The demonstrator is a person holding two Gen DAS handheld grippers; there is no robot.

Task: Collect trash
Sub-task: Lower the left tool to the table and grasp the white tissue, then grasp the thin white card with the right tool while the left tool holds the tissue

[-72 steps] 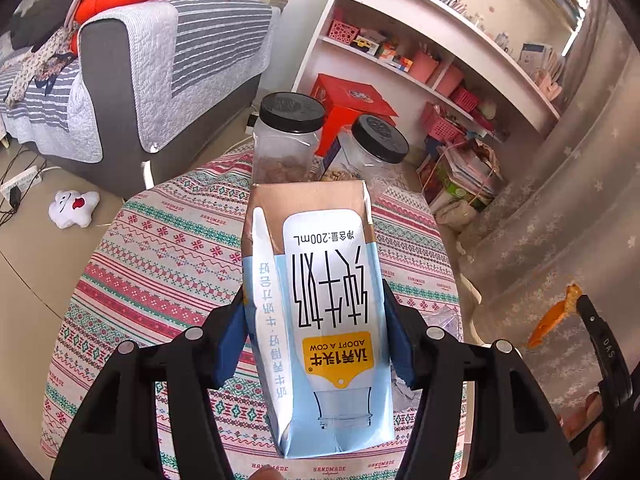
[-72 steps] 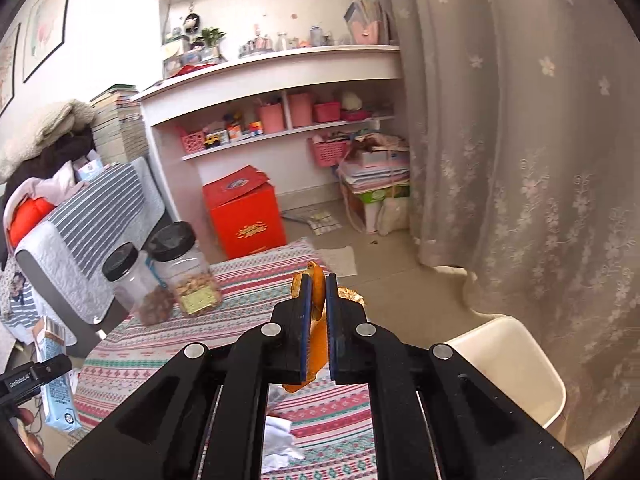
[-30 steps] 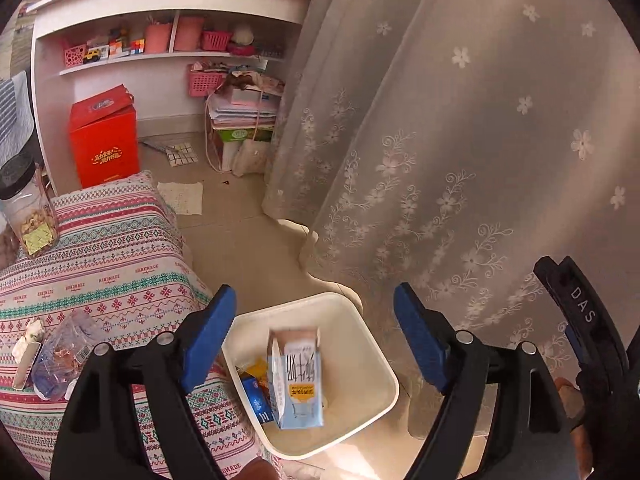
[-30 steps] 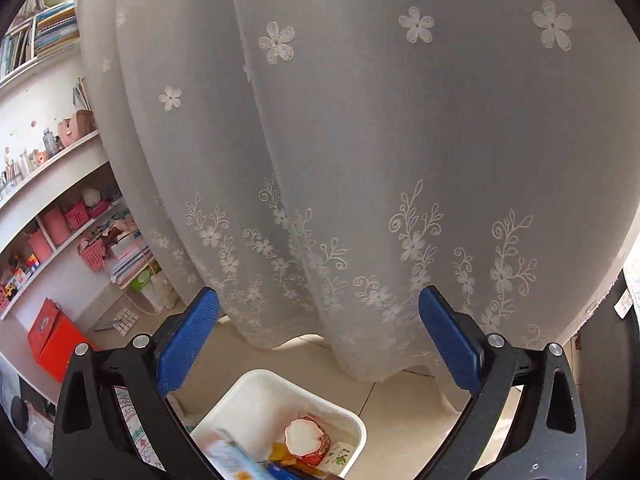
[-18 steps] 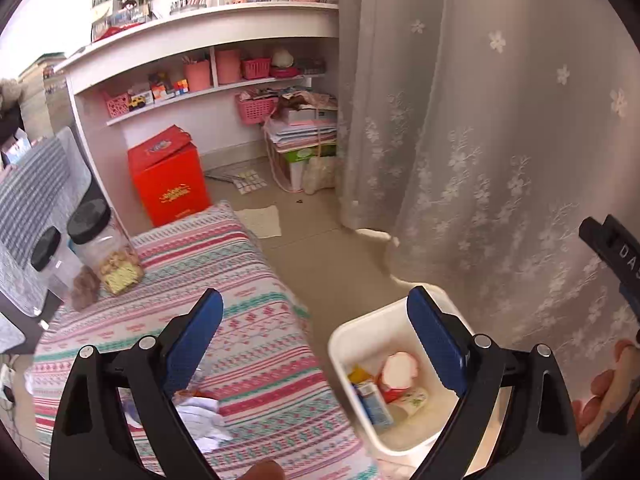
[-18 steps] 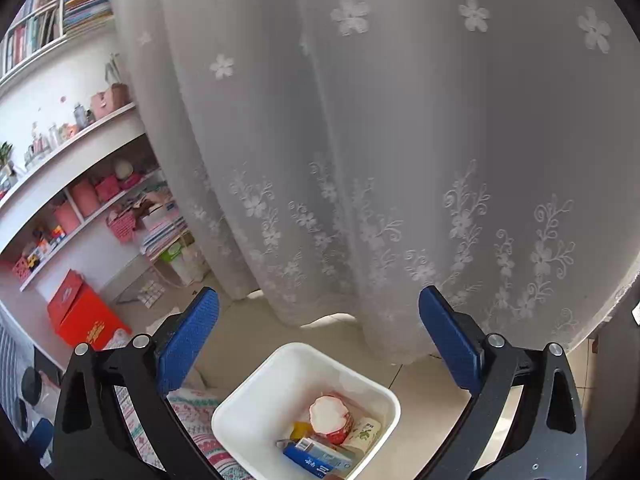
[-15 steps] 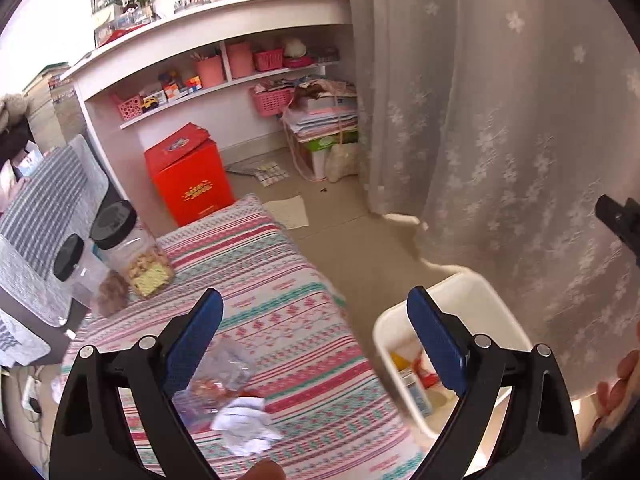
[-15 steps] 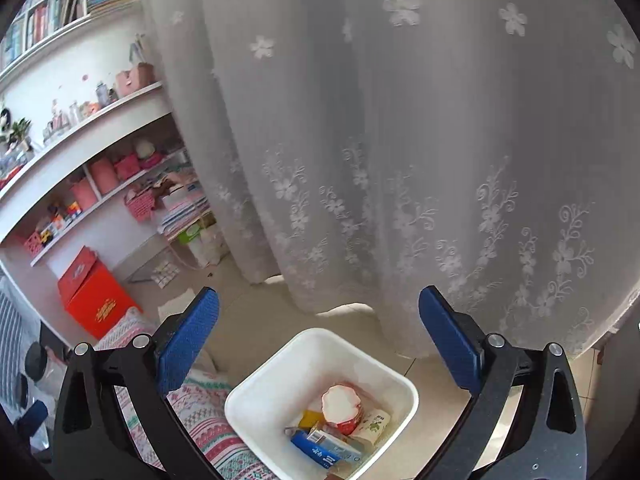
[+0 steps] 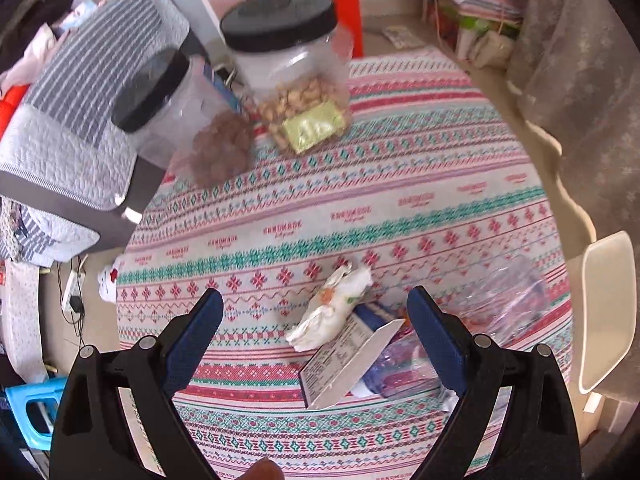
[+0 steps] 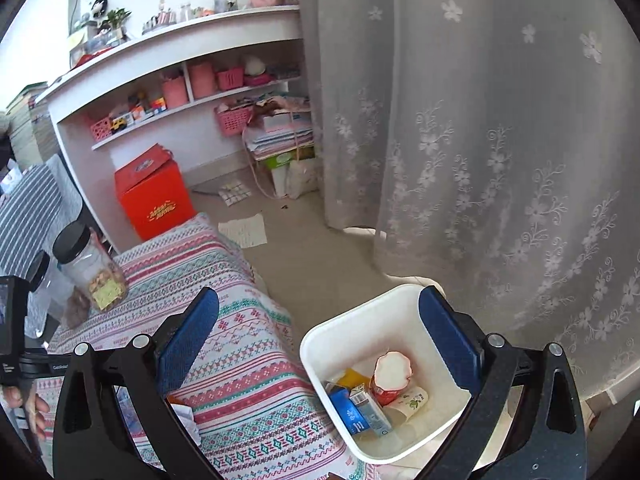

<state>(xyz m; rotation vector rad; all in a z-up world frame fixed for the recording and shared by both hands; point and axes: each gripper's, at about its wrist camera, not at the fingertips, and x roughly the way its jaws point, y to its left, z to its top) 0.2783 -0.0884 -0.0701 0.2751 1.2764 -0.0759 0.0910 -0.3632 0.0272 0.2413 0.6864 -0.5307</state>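
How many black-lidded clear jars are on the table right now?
2. The jar of pale nuts stands at the far edge of the striped tablecloth; the jar of brown snacks stands just left of it. I can't tell whether they touch.

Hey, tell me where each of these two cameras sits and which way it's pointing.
Left wrist: on the left gripper, open, looking down at table trash: crumpled wrapper, flattened carton.
Right wrist: on the right gripper, open, looking down into the white bin; a hand shows.
Shared: the nut jar.
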